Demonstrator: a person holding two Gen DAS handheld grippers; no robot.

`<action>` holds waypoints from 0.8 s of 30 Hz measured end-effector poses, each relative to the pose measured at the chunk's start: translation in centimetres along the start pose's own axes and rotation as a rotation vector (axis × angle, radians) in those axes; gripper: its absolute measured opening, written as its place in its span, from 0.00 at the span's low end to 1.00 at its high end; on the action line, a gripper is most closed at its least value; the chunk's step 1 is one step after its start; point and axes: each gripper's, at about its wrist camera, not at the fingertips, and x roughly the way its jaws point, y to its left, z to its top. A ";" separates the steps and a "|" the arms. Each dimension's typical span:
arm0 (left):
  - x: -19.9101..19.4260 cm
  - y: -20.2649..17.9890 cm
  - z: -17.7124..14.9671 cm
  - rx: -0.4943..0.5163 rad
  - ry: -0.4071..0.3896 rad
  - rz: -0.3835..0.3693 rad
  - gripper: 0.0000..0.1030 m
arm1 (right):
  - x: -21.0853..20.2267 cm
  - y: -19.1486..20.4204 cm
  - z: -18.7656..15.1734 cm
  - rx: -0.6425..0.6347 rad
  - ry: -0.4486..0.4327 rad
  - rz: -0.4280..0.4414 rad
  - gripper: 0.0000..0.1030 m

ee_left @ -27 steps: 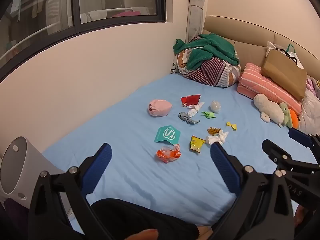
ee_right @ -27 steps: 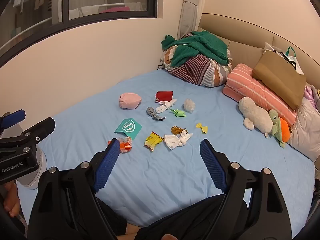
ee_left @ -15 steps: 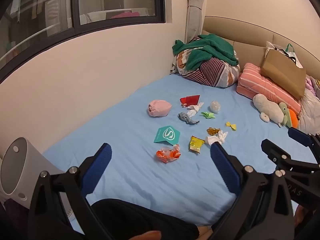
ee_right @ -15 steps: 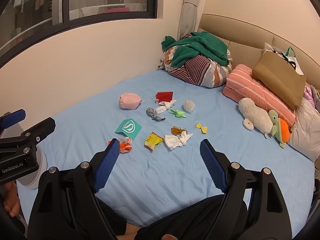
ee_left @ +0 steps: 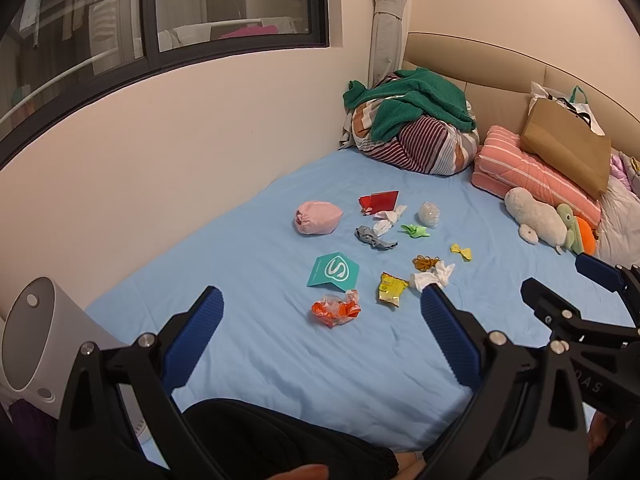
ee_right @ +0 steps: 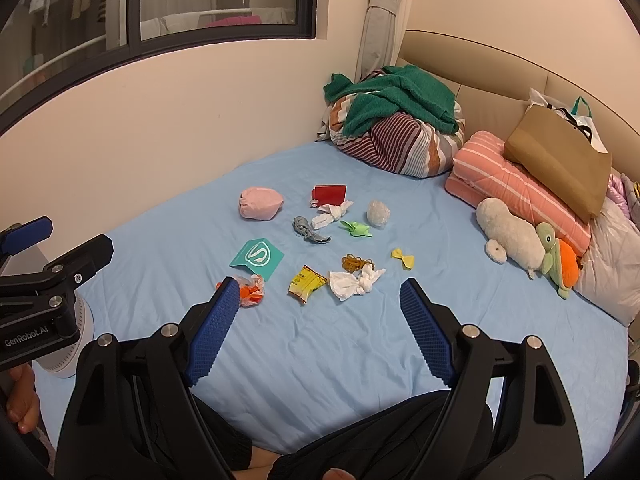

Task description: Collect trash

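Observation:
Several bits of trash lie in the middle of a light blue bed sheet (ee_left: 280, 364): an orange crumpled wrapper (ee_left: 336, 310) (ee_right: 250, 290), a yellow wrapper (ee_left: 391, 289) (ee_right: 305, 280), a white tissue (ee_left: 434, 275) (ee_right: 354, 282), a teal card (ee_left: 334, 270) (ee_right: 258, 258), a grey scrap (ee_right: 309, 231), a red packet (ee_right: 329, 193) and a pink bundle (ee_left: 318, 217). My left gripper (ee_left: 320, 308) is open, nothing between its blue pads, short of the trash. My right gripper (ee_right: 320, 296) is open too and holds nothing.
A striped bundle with a green towel (ee_left: 416, 128) sits in the far corner. A pink pillow (ee_left: 532, 172), a brown paper bag (ee_left: 564, 144) and plush toys (ee_right: 520, 236) lie on the right. A white round device (ee_left: 28, 340) stands at the left.

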 end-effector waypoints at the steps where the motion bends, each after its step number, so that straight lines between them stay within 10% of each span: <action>1: 0.0 0.0 0.0 0.000 0.000 0.001 0.96 | 0.0 0.0 0.0 0.000 -0.001 0.000 0.77; 24: 0.0 0.0 0.0 0.002 -0.002 0.002 0.96 | -0.1 0.1 -0.2 -0.002 -0.004 -0.003 0.77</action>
